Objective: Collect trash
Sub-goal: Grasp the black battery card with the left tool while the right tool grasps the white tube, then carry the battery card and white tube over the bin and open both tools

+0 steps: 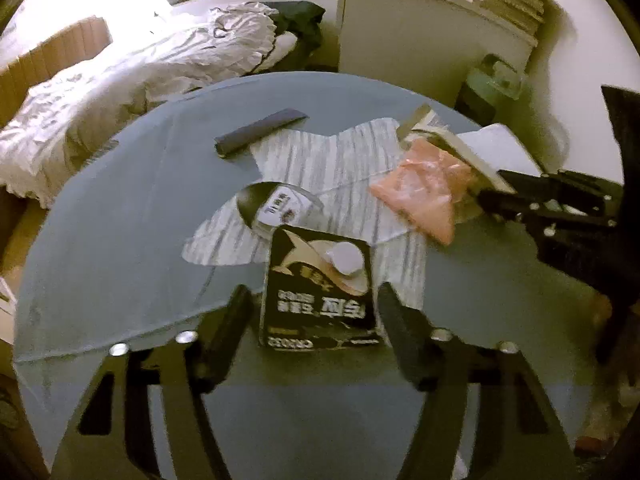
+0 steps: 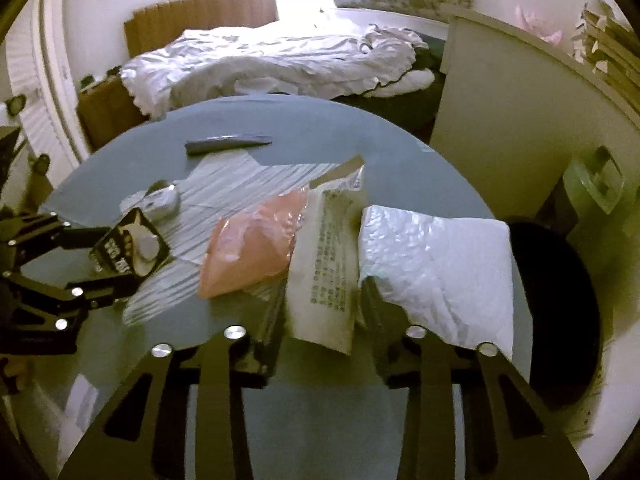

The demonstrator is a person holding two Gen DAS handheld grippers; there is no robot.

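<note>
A round glass table (image 1: 120,220) holds trash. My left gripper (image 1: 316,312) is open, its fingers on either side of a black battery card pack (image 1: 320,292), not touching it; the pack also shows in the right wrist view (image 2: 128,244). My right gripper (image 2: 322,300) is open around a white printed packet (image 2: 328,264), with a pink plastic bag (image 2: 252,240) to its left and a white bubble mailer (image 2: 440,256) to its right. A small round tape roll (image 1: 276,208) lies behind the black pack. A dark flat strip (image 1: 260,130) lies at the far side.
A bed with rumpled white bedding (image 1: 132,80) stands beyond the table. A pale cabinet (image 1: 420,40) is at the back right, with a green container (image 1: 492,80) beside it. A dark round seat (image 2: 560,320) sits at the table's right. A striped rug (image 1: 340,168) shows through the glass.
</note>
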